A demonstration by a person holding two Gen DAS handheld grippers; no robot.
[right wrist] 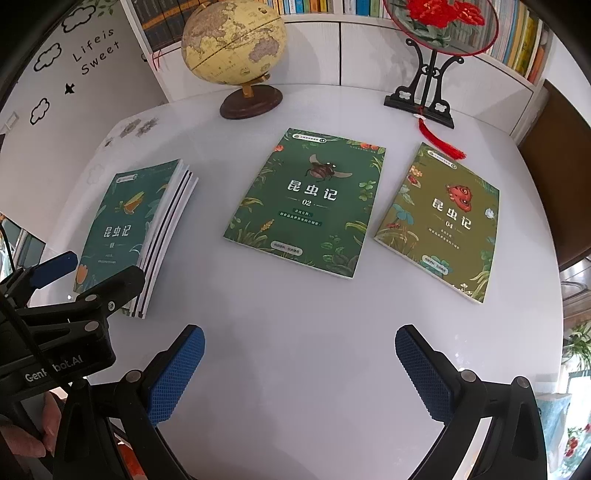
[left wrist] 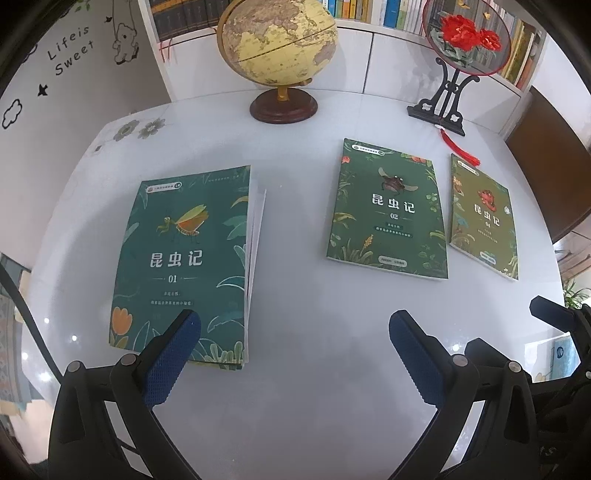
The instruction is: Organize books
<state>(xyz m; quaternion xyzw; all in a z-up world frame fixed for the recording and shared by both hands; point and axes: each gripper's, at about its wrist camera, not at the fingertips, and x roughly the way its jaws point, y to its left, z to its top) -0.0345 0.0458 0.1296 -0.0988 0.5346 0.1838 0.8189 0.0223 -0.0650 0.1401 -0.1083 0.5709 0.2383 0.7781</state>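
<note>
Both tongs are just hanging over the near edge of the table with nothing in them: my left gripper [left wrist: 293, 339] has its blue pads spread wide apart, and my right gripper [right wrist: 299, 354] is spread the same way. Everything sits on a glossy white round table [right wrist: 295, 314]. Behind it, along the top of the frame, there's a white bookshelf [right wrist: 332, 7] packed with spines, and at upper left a wall with a "Life is Sweet" sticker [right wrist: 94, 50]. Count time: three spots of books lying flat in a row. On the left there's a stack topped by book 01 [left wrist: 184, 258], and from the right wrist view I make out maybe three or four in it, can't tell for sure. Then book 02 [right wrist: 306, 199] sits alone mid-table, and book 04 [right wrist: 443, 218] alone at the right. Plus one globe [right wrist: 232, 40] and one round embroidered fan on a black stand [right wrist: 439, 22] at the back, a red tassel [right wrist: 439, 138] trailing right up to book 04's top edge.
</note>
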